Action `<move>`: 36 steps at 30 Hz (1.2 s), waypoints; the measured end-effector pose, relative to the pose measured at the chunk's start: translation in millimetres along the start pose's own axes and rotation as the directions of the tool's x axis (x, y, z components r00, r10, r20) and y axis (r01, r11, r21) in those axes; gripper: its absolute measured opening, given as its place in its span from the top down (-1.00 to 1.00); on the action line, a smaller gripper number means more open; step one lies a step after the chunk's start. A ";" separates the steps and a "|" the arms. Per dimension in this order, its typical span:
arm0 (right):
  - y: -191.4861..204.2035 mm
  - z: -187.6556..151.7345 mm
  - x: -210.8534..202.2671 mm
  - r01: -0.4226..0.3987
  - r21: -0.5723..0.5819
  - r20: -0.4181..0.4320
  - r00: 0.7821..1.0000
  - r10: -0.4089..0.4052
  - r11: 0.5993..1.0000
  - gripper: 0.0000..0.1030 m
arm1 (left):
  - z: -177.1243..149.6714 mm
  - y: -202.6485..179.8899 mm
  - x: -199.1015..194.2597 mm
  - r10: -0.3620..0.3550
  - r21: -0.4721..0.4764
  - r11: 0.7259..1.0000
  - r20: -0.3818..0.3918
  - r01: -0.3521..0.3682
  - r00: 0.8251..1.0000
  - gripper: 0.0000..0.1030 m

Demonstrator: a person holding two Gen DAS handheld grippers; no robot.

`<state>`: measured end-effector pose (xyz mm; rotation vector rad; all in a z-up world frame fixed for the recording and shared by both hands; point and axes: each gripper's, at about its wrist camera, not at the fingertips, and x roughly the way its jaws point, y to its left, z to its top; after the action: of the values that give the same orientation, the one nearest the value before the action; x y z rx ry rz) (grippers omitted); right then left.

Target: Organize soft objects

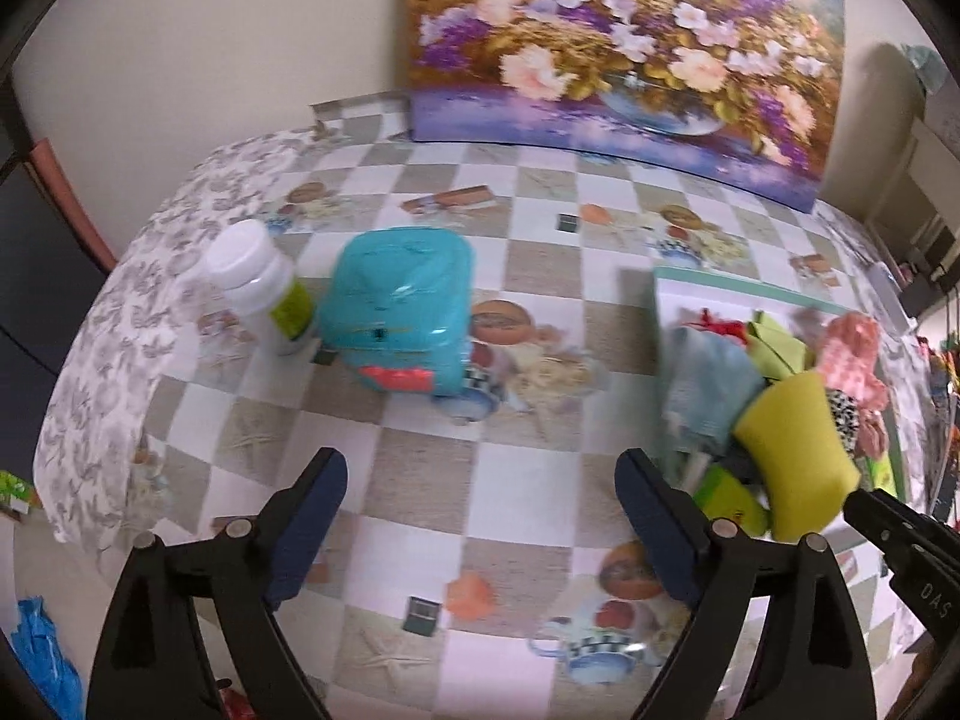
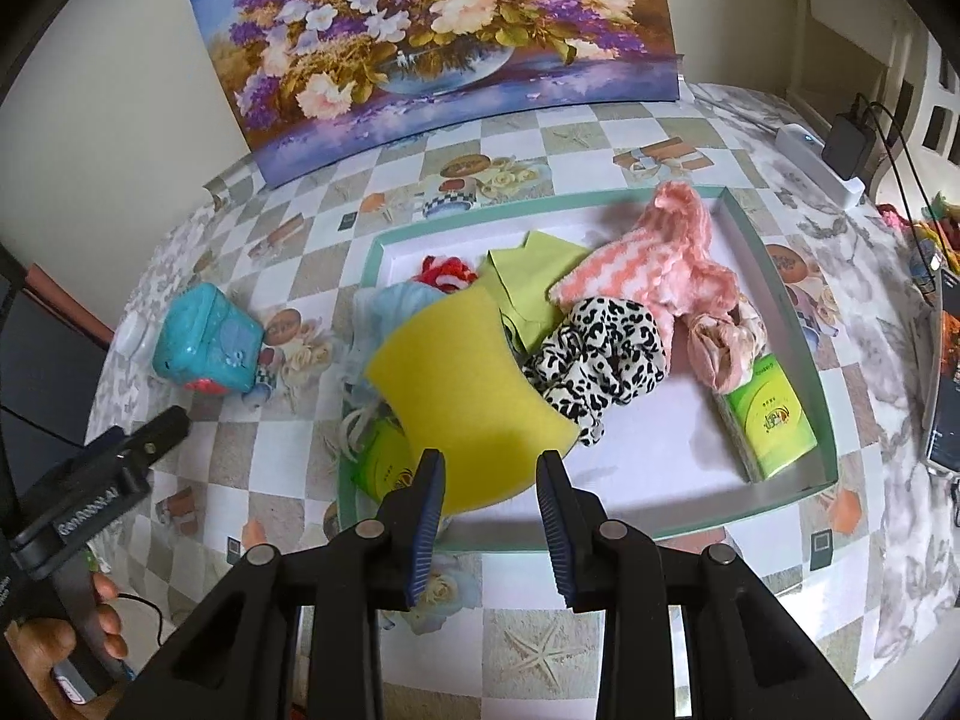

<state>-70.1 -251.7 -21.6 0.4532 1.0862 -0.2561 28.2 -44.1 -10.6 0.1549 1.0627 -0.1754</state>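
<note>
Blue ribbed pads line the black jaws of the right gripper [image 2: 491, 495], which stand a little apart around the near edge of a yellow sponge [image 2: 465, 396]; whether they pinch it or merely flank it cannot be told. This sponge is a thick, matte foam slab with curved, waisted sides, tilted over the near left corner of a shallow tray [image 2: 774, 267] with a mint-green rim and a white floor. Inside the tray lie soft things in a heap: one black-and-white spotted cloth [image 2: 600, 357], one fuzzy pink-and-white zigzag sock [image 2: 666, 258], one flat lime-green cloth [image 2: 522, 279], one pale blue towel [image 2: 396, 303], one red-and-white yarn tuft [image 2: 441, 270], and a crumpled pink satin scrunchie [image 2: 723, 339]. Two green tissue packs are there, one [image 2: 765, 420] by the right wall, the other [image 2: 384, 468] under the sponge.

Spread wide with nothing between them, the left gripper [image 1: 480, 486] has its jaws over the checkered oilcloth tabletop [image 1: 420, 480]. Beyond it stands one glossy teal plastic box [image 1: 399, 312] with rounded corners, and touching its left side one white plastic bottle [image 1: 261, 282] with a green label. One floral painting [image 1: 624, 42] leans against the wall at the back.
</note>
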 end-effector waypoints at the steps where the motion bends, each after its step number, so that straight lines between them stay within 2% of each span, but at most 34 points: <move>1: 1.0 -0.3 0.3 0.006 -0.001 0.000 1.000 -0.006 1.000 0.21 | -1.0 3.2 -0.5 0.007 -0.007 1.000 0.004 -0.007 1.000 -0.77; 2: 2.0 -0.8 0.0 0.010 -0.003 0.001 1.000 -0.010 1.000 0.03 | -2.2 6.5 -0.7 0.013 -0.013 1.000 0.006 -0.013 1.000 -0.77; 4: 4.6 -2.2 -1.7 0.015 -0.009 0.011 1.000 -0.015 1.000 -0.19 | -5.6 11.5 -0.2 0.028 -0.021 0.999 0.005 -0.027 1.000 -0.79; 7: 8.2 -3.2 -3.3 0.028 -0.019 0.022 0.999 -0.027 0.999 -0.27 | -10.3 14.6 2.0 0.038 -0.018 0.999 -0.006 -0.038 0.999 -0.88; 15: 17.1 -6.0 1.8 0.081 -0.063 0.019 0.997 -0.080 0.995 -0.71 | -14.0 18.8 0.6 0.027 -0.030 0.999 -0.006 -0.027 1.000 -0.89; 16: 18.6 -6.4 2.1 0.087 -0.071 0.022 0.996 -0.086 0.994 -0.90 | -13.9 18.9 0.8 0.022 -0.028 0.999 -0.006 -0.023 1.000 -0.89; 17: 19.7 -6.7 1.8 0.095 -0.074 0.027 0.995 -0.093 0.993 -1.00 | -13.5 19.2 1.4 0.013 -0.026 1.000 -0.008 -0.014 1.000 -0.89; 20: 23.2 -6.9 0.1 0.112 -0.087 0.048 0.993 -0.108 0.990 -1.00 | -13.3 21.2 2.4 -0.011 -0.027 1.000 -0.015 0.010 1.000 -0.89; 25: 27.2 -8.1 4.9 0.135 -0.099 0.033 0.991 -0.132 0.986 -1.00 | -13.2 19.5 1.6 -0.032 -0.013 0.999 -0.015 0.031 0.999 -0.89; 28: 28.9 -9.2 4.7 0.147 -0.102 0.036 0.989 -0.143 0.984 -1.00 | -12.6 16.4 -0.7 -0.023 0.000 1.000 -0.007 0.023 1.000 -0.89; 36: 27.5 -14.4 -1.0 0.183 -0.073 0.046 0.983 -0.180 0.980 -1.00 | -14.8 7.2 -11.5 -0.055 0.025 0.998 0.007 0.055 0.998 -0.89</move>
<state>-70.5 -220.7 -20.0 0.2794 1.0964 -0.3813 11.7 -33.1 -7.3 0.1475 1.0578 -0.2393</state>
